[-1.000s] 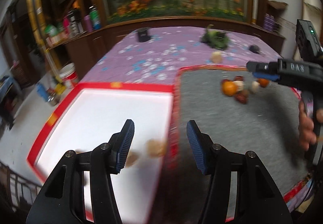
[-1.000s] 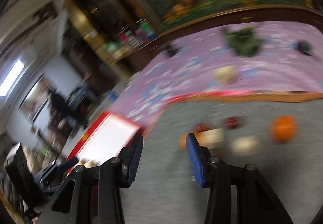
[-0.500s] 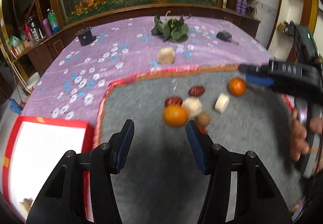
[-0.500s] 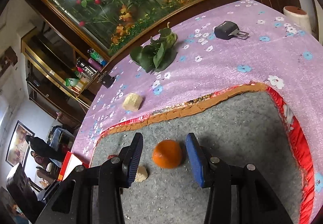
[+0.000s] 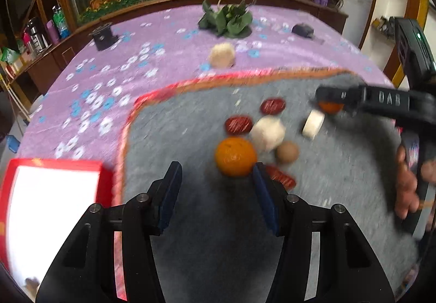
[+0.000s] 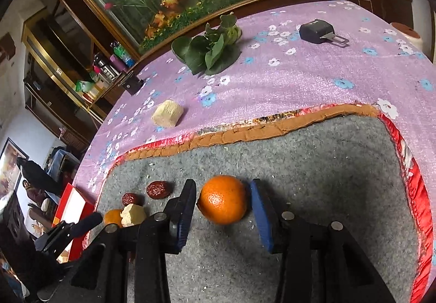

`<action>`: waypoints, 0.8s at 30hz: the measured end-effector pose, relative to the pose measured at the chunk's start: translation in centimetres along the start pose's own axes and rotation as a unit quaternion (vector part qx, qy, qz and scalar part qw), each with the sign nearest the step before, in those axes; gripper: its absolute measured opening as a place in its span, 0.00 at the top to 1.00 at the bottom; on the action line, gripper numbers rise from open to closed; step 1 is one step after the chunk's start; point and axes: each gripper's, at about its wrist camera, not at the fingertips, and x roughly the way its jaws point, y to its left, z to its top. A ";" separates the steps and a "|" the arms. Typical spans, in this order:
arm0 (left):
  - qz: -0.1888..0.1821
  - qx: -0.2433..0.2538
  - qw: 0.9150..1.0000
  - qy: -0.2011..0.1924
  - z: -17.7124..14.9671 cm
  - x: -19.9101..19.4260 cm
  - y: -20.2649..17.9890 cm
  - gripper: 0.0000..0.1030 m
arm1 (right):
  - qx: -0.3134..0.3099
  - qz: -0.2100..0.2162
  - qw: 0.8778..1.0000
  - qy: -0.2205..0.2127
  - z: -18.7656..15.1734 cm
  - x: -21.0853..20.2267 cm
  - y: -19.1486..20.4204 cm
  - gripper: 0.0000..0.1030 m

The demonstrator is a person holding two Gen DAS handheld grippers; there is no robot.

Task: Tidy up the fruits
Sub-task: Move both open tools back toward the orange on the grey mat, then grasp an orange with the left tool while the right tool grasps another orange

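Note:
On the grey felt mat (image 5: 190,123) lie two oranges, several red dates, pale chunks and a brown round fruit (image 5: 287,151). My left gripper (image 5: 216,195) is open just in front of one orange (image 5: 235,157), which sits beside its right finger. My right gripper (image 6: 223,210) is open with the other orange (image 6: 223,199) between its fingers, touching neither pad clearly. Red dates (image 5: 239,125) (image 6: 159,189) and a pale chunk (image 5: 268,134) lie close by. The right gripper also shows in the left wrist view (image 5: 324,95).
A red-rimmed white tray (image 5: 54,166) sits left of the mat, with a small piece at its near edge. On the purple flowered cloth lie a pale block (image 6: 167,113), a leafy green vegetable (image 6: 209,49), a black buckle (image 6: 317,30) and a black mount (image 5: 103,35).
My left gripper swung from the white tray to the fruit pile and closed in on one orange. My right gripper advanced until the other orange sits between its fingers.

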 end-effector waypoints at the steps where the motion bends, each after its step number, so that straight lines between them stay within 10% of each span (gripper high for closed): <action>1: 0.005 -0.001 1.000 -0.001 -0.3 -0.4 0.2 0.48 | 0.002 0.001 1.000 0.000 0.0 0.0 0.0 0.60; 19: -0.002 0.026 1.000 0.002 1.5 1.4 -1.9 0.48 | 0.009 0.006 1.000 0.003 0.1 -0.1 -0.2 0.60; 24: -0.016 0.010 1.000 0.016 1.1 2.6 -1.6 0.61 | -0.017 -0.012 1.000 0.001 -0.1 0.0 0.5 0.60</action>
